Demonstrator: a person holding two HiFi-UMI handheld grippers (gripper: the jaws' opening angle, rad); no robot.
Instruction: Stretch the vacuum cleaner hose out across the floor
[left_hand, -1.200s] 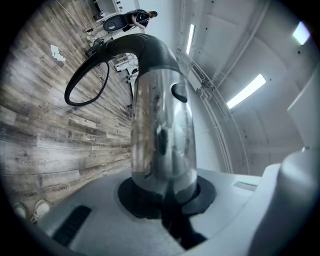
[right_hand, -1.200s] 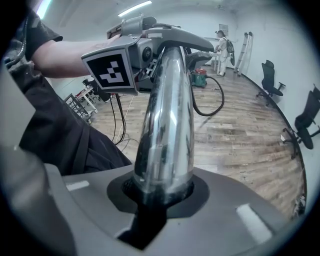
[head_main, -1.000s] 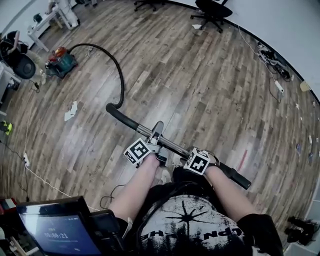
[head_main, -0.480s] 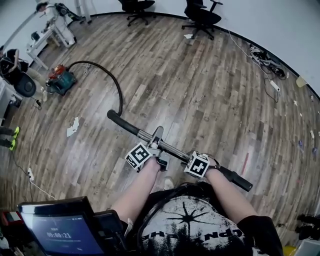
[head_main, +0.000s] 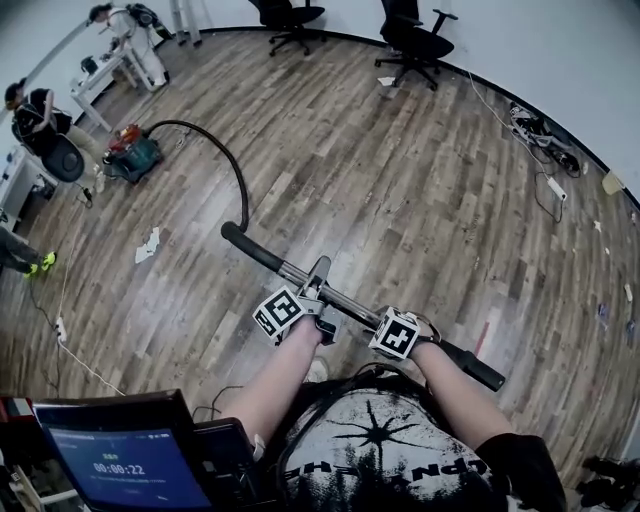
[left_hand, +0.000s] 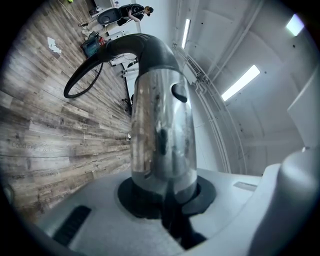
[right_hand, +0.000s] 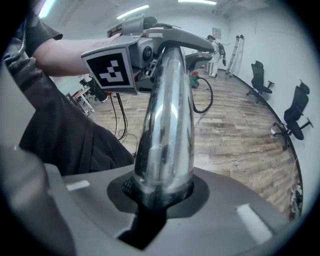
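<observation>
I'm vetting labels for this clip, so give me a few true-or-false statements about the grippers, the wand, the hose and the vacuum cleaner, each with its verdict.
1. The left gripper and the right gripper are both clamped on the shiny metal vacuum wand. True.
2. The black flexible hose lies in a straight line on the wooden floor. False: it curves in an arc.
3. The teal-and-red vacuum cleaner canister sits far from the person, at the hose's other end. True.
4. The right gripper grips the wand nearer its hose end than the left gripper does. False: the left gripper is nearer.
5. Two black office chairs stand by the far wall. True.
</observation>
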